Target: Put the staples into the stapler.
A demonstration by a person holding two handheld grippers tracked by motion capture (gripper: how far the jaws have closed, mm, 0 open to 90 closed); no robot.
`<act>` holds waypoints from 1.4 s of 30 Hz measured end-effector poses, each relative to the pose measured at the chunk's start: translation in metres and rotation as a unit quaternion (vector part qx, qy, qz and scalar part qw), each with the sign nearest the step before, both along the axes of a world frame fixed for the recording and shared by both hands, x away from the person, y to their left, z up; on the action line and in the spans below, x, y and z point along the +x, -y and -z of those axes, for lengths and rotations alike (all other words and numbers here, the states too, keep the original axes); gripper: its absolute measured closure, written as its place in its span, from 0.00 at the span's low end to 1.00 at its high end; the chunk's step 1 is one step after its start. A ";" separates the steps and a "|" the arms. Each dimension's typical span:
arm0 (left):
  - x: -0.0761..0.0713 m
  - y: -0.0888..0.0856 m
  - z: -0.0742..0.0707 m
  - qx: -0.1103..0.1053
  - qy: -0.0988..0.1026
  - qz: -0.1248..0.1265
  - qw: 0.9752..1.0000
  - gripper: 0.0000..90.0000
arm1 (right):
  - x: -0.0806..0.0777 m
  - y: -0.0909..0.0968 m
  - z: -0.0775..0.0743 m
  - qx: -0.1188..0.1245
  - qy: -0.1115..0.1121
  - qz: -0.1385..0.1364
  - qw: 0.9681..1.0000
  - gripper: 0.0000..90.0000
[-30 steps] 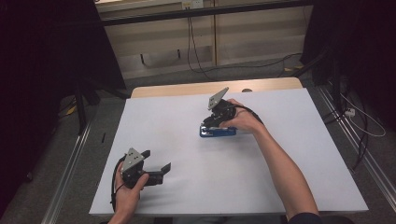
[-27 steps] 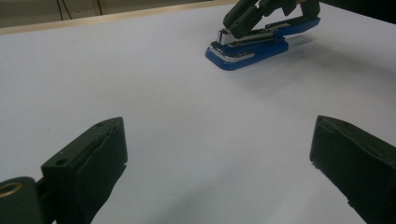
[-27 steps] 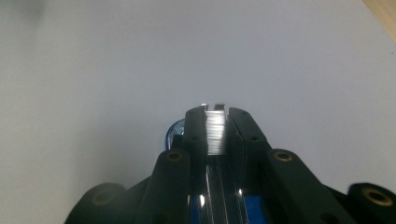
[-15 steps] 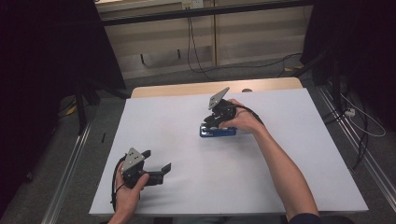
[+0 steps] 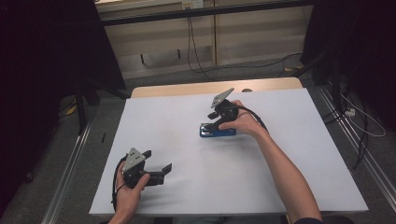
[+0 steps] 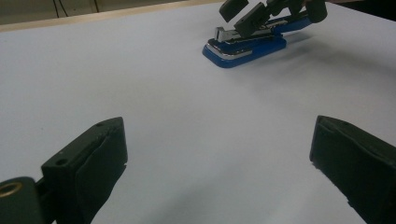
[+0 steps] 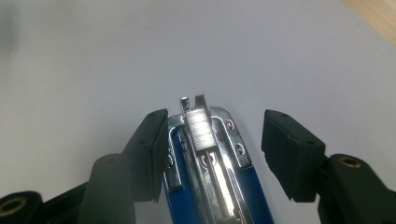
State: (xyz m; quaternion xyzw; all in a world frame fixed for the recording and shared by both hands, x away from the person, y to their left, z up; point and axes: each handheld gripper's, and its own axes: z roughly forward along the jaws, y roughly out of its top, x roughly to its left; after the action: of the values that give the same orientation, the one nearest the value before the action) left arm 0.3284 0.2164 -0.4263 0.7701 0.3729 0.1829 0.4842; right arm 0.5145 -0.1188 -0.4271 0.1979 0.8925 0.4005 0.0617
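Two grippers, differently busy: right gripper (image 5: 211,127) astride the blue stapler (image 5: 218,131) mid-table, jaws just opening off its flanks, apparently letting go; left gripper (image 5: 156,164) near the front edge, wide apart, empty, waiting.

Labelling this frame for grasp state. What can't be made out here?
- Stapler rear half: right gripper view, cut off by the bottom edge.
- Its top cover: high view, hidden under the right gripper and hand.
- Left pad contact with the stapler: right gripper view, too tight to tell; jaws have just been opening.
- Left gripper cable end: high view, behind the wrist.
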 end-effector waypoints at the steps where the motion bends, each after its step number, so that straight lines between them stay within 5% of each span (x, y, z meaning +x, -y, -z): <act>1: 0.000 0.000 0.000 0.001 0.001 0.000 1.000 0.05 | -0.001 0.001 -0.001 0.005 -0.004 0.006 1.000 0.43; 11: 0.001 -0.001 0.000 0.001 0.000 -0.001 1.000 0.05 | -0.007 0.004 -0.002 0.024 -0.003 0.040 0.999 0.18; 21: 0.002 -0.001 0.001 -0.001 -0.004 -0.003 1.000 0.05 | -0.012 0.014 -0.005 0.039 -0.008 0.085 0.996 0.12; 34: 0.003 -0.003 0.001 -0.007 -0.009 -0.008 1.000 0.05 | -0.025 0.030 -0.011 0.068 0.021 0.162 0.984 0.08; 36: 0.003 -0.003 0.001 -0.008 -0.009 -0.007 1.000 0.05 | -0.027 0.033 -0.012 0.069 0.010 0.171 0.983 0.08; 42: 0.001 -0.003 0.000 -0.011 -0.004 -0.009 1.000 0.05 | -0.036 0.040 -0.010 0.088 0.007 0.215 0.973 0.07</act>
State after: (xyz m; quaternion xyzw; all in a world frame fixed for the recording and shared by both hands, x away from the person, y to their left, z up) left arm 0.3294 0.2190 -0.4264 0.7623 0.3835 0.1802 0.4892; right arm 0.4786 -0.1584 -0.4170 0.3866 0.7899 0.4564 0.1353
